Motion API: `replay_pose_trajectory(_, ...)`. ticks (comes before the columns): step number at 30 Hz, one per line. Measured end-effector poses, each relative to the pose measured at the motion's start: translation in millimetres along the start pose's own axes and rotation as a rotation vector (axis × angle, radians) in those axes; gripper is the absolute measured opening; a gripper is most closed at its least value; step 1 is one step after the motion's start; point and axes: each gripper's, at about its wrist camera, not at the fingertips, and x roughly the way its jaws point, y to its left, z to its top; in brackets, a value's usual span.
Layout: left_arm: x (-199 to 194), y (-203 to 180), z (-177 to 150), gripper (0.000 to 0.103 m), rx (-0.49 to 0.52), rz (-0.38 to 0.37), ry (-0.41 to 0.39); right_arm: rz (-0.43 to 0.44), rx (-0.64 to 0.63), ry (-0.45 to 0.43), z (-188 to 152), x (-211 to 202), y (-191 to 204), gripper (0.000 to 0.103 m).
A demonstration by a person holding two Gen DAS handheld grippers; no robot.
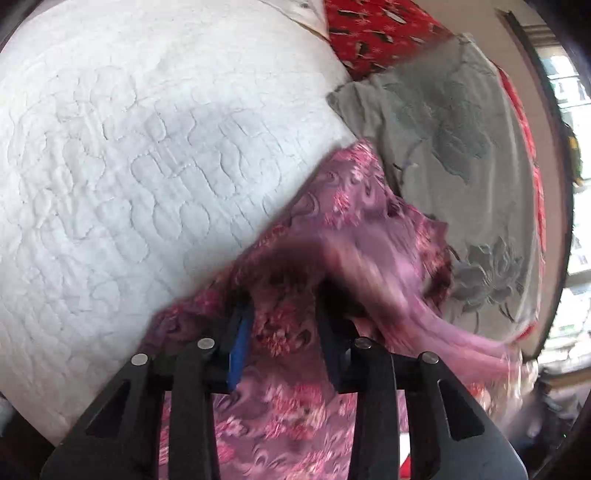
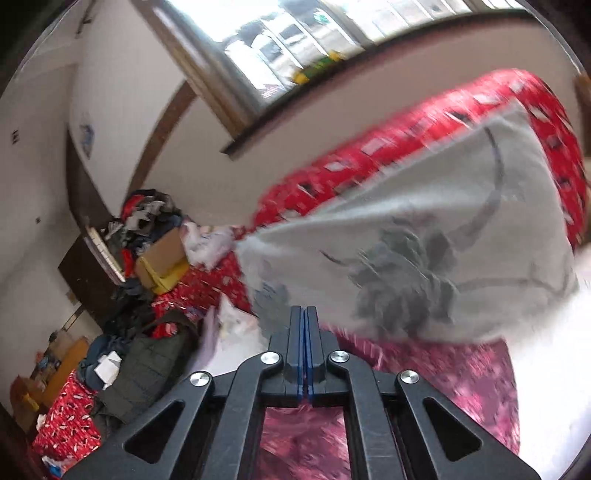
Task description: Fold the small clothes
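Note:
A pink-purple patterned garment (image 1: pixel 332 229) lies over the white quilted bed cover (image 1: pixel 129 155). My left gripper (image 1: pixel 284 325) is open, its fingers standing apart with the garment's cloth bunched between and over them; part of the cloth is blurred. In the right wrist view the same garment (image 2: pixel 424 406) lies below my right gripper (image 2: pixel 304 321), whose jaws are pressed together with nothing visible between the tips. A grey cloth with a dark flower print (image 2: pixel 424 258) lies just beyond the right gripper, and shows in the left wrist view (image 1: pixel 443 129) too.
A red patterned bedspread (image 2: pixel 388 158) runs behind the grey cloth, also at the top of the left wrist view (image 1: pixel 376 33). A pile of clothes, a cardboard box (image 2: pixel 162 258) and bags stand at the left. A window (image 2: pixel 295 37) is above.

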Motion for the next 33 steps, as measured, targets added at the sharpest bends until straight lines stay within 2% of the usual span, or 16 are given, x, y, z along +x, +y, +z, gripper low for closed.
replay_pose_trajectory(3, -4, -15, -16, 0.034, 0.146, 0.047, 0.037, -0.077, 0.077, 0.041, -23, 2, -43, 0.0)
replay_pose_trajectory(6, -11, -19, -34, 0.034, 0.262, 0.043, 0.068, -0.103, 0.198, 0.131, -51, 8, -89, 0.001)
replay_pose_trajectory(7, -14, -18, -35, 0.034, 0.279, 0.034, 0.072, -0.125, 0.243, 0.165, -61, 10, -102, 0.008)
replay_pose_trajectory(10, -20, -18, -36, 0.035, 0.284, 0.005, 0.071, -0.145, 0.34, 0.272, -86, 24, -123, 0.008)
replay_pose_trajectory(12, -22, -20, -33, 0.04, 0.274, -0.007, 0.076, -0.145, 0.346, 0.317, -95, 37, -121, 0.01)
replay_pose_trajectory(17, -21, -23, -36, 0.04, 0.293, -0.015, 0.089, -0.115, 0.25, 0.337, -94, 80, -85, 0.035)
replay_pose_trajectory(19, -22, -22, -35, 0.04, 0.298, -0.021, 0.092, -0.116, 0.225, 0.357, -87, 98, -68, 0.038)
replay_pose_trajectory(22, -20, -21, -27, 0.04, 0.293, -0.03, 0.092, -0.107, 0.262, 0.413, -86, 114, -54, 0.038)
replay_pose_trajectory(24, -18, -20, -21, 0.04, 0.27, -0.036, 0.088, -0.174, 0.282, 0.463, -88, 124, -48, 0.045)
replay_pose_trajectory(26, -16, -17, -18, 0.04, 0.242, -0.061, 0.103, -0.257, 0.318, 0.51, -88, 135, -47, 0.058)
replay_pose_trajectory(29, -13, -16, -21, 0.04, 0.231, -0.094, 0.121, -0.351, 0.392, 0.557, -86, 154, -52, 0.061)
replay_pose_trajectory(31, -10, -16, -26, 0.04, 0.239, -0.096, 0.137, -0.398, 0.4, 0.608, -86, 169, -53, 0.07)
replay_pose_trajectory(33, -7, -16, -29, 0.04, 0.24, -0.104, 0.157, -0.462, 0.373, 0.619, -87, 179, -51, 0.071)
